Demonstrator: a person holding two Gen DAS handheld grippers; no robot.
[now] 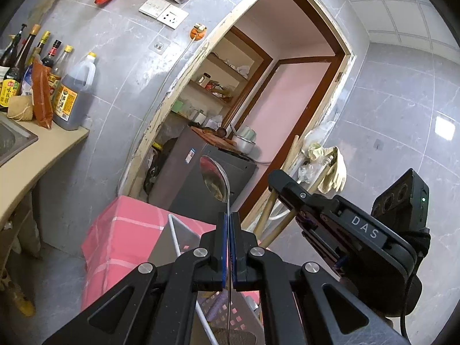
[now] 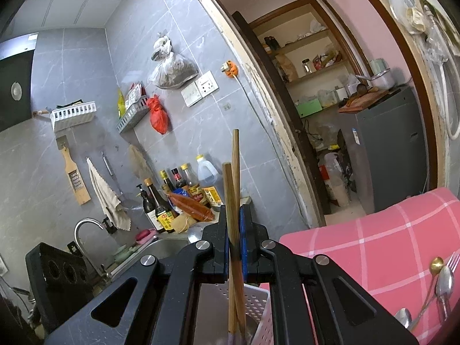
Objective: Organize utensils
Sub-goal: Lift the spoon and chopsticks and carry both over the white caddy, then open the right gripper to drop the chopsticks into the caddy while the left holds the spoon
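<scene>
My left gripper (image 1: 229,224) is shut on the thin handle of a metal spoon (image 1: 214,179), bowl upward, held above a white perforated utensil basket (image 1: 184,238). My right gripper (image 2: 235,218) is shut on a pair of wooden chopsticks (image 2: 234,178) that cross and stick up; their lower ends reach into the same white basket (image 2: 258,302). The right gripper's body shows in the left wrist view (image 1: 353,230). More utensils, a gold spoon (image 2: 435,264), a silver spoon (image 2: 444,281) and a fork, lie on the pink checked cloth (image 2: 373,238) at the lower right.
A counter (image 1: 34,158) with a steel sink (image 2: 169,247), tap and several sauce bottles (image 1: 43,66) is at the left. A doorway opens onto a grey appliance (image 1: 184,178) and shelves. Wooden poles and gloves (image 1: 330,164) lean by the door frame.
</scene>
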